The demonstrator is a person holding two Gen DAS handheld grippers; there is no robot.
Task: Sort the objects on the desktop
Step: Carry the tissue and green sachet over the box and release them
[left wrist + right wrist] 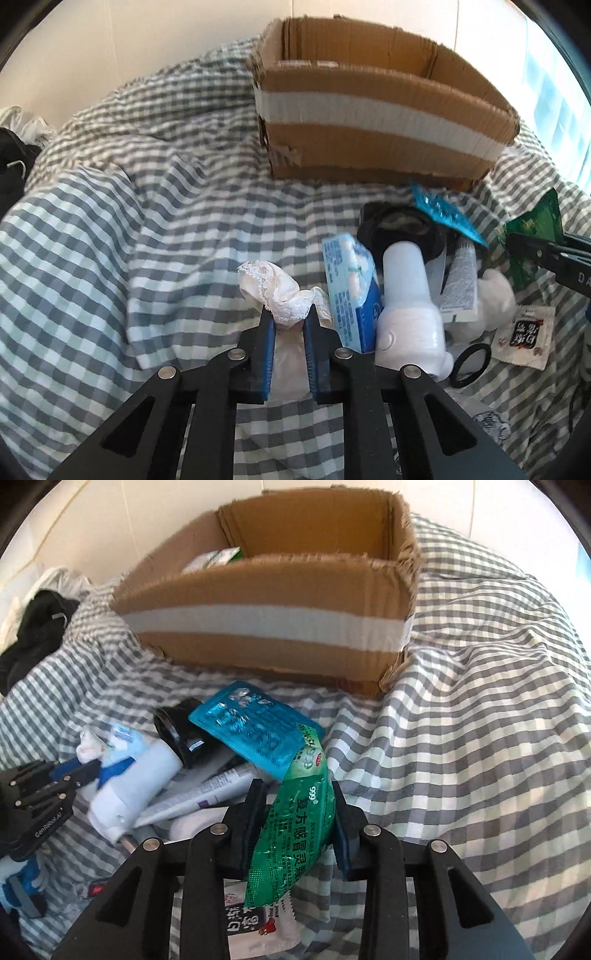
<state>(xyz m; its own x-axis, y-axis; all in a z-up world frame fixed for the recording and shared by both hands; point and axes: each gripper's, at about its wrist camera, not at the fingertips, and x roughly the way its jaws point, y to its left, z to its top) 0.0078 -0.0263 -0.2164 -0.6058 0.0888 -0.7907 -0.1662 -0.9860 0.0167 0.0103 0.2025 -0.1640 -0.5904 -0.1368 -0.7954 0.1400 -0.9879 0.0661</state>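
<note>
A rumpled checked sheet (129, 206) beneath a pale wall (147, 40) — cardboard box (266, 613) behind. Left gripper (289, 314) pinches lacy white cloth (280, 291); right gripper (297, 794) pinches a shiny green packet (295, 819) above the clutter.

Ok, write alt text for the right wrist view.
The right gripper is shut on a green packet above a grey checked cloth. To its left lies a pile with a blue packet and a white bottle; an open cardboard box sits behind.
</note>
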